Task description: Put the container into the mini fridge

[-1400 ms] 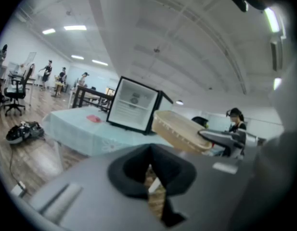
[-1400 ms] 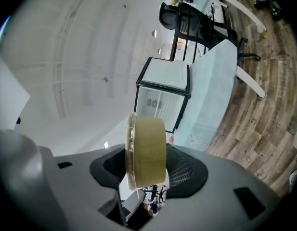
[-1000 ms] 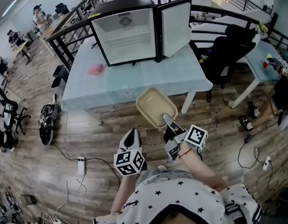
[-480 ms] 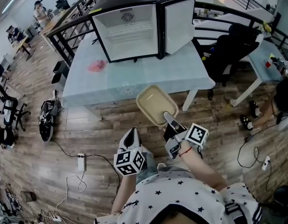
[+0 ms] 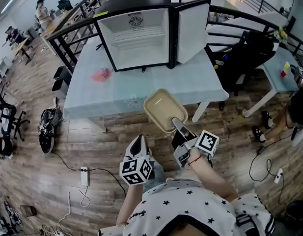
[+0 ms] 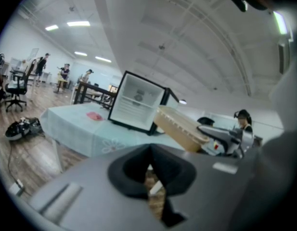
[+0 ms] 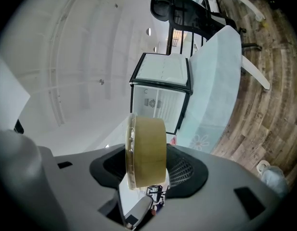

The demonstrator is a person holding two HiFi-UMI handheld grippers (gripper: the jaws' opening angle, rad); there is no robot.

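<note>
The right gripper (image 5: 178, 127) is clamped on the near rim of the container (image 5: 161, 109), a shallow beige tub. In the right gripper view the jaws stand pressed on the tub (image 7: 146, 150) from both sides, with the tub seen edge-on. The tub juts forward from the jaws, carried in the air over the wooden floor. Its far end hangs just short of the table (image 5: 190, 82) edge ahead.

To the left of that gripper and a little behind it, the left gripper (image 5: 138, 144) has its jaws drawn together on nothing. In its own view the tub (image 6: 179, 126) passes ahead and to the right of it.

Farther ahead, well apart from both tools, the mini fridge (image 5: 136, 38) stands on the far part of the table. Its door (image 5: 190, 31) is swung wide to the right and the white inside is bare. A small pink thing (image 5: 101, 74) lies on the table left of the fridge.

By my judgement the pick-up is done and the door needs no opening. The carry across the table, the placing on a shelf and the release are left.

Against the earlier frames, fridge and table look slightly larger and have slid a little right. Grippers and tub keep their places in the head view, so the person seems to be closing in.
</note>
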